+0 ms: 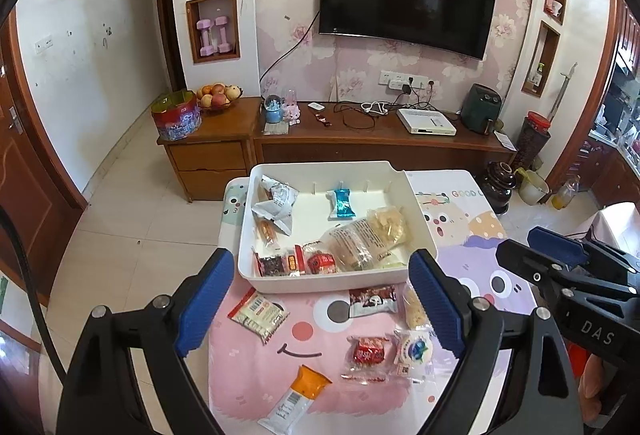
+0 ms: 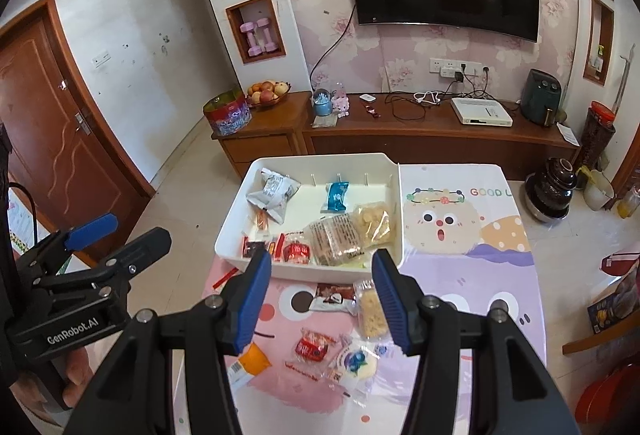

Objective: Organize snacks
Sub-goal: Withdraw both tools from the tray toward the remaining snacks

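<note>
Both are up off the worktop (image 1: 460, 235), aimed forward at the white bin (image 1: 280, 281). Left hand-held gripper (image 1: 320, 303) is spread wide with nothing in it, and the right hand-held gripper (image 2: 322, 299) is the same, wide and empty. The bin sits at 12 o'clock with a blue packet (image 1: 340, 203) and a clear bag of crackers (image 1: 362, 241) inside. Loose snacks lie around 6 o'clock: an orange-capped stick pack (image 1: 294, 397), a red candy (image 1: 366, 351), a blueberry-print wrapper (image 1: 412, 349). The right finger (image 1: 436, 301) hides part of one yellow snack bag (image 1: 412, 309).
</note>
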